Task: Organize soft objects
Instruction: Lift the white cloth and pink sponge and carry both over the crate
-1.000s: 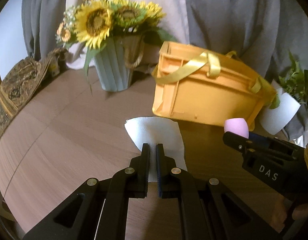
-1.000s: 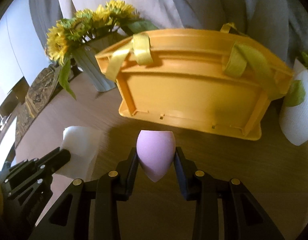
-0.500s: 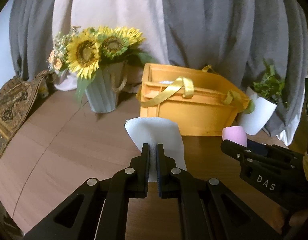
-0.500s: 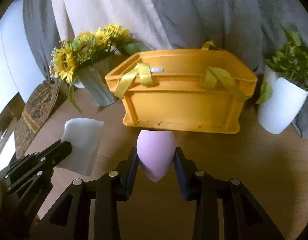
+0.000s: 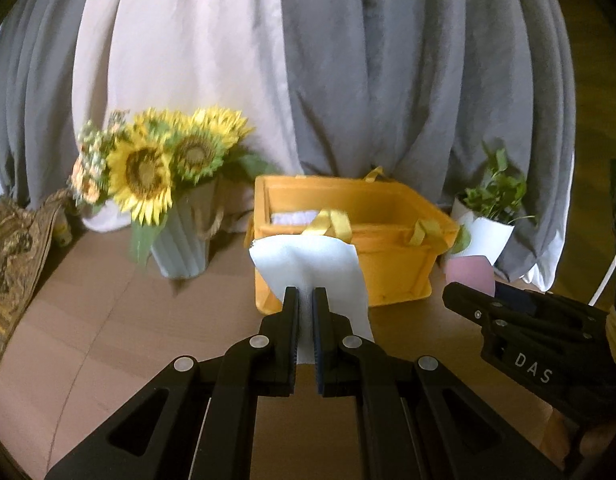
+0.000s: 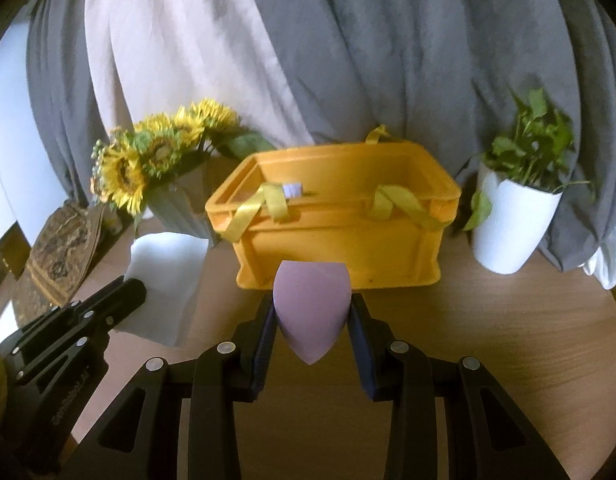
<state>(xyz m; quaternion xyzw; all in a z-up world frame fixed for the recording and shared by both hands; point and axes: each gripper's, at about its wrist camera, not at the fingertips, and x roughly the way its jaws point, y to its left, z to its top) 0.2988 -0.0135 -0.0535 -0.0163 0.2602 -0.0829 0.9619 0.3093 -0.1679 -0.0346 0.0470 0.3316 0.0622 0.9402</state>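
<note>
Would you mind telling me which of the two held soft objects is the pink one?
The egg-shaped makeup sponge in the right gripper is pink; the left gripper pinches a flat white cloth.

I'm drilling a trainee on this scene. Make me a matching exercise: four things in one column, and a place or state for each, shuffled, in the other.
Things:
1. white cloth
2. purple sponge
3. yellow crate
4. sunflowers

Places or states:
A. stands on the table with ribbon handles draped over its rim
B. pinched in the left gripper
C. in a ribbed vase left of the crate
D. clamped, pointed end toward the camera, in the right gripper

Pairs: 1-B, 2-D, 3-A, 4-C
</note>
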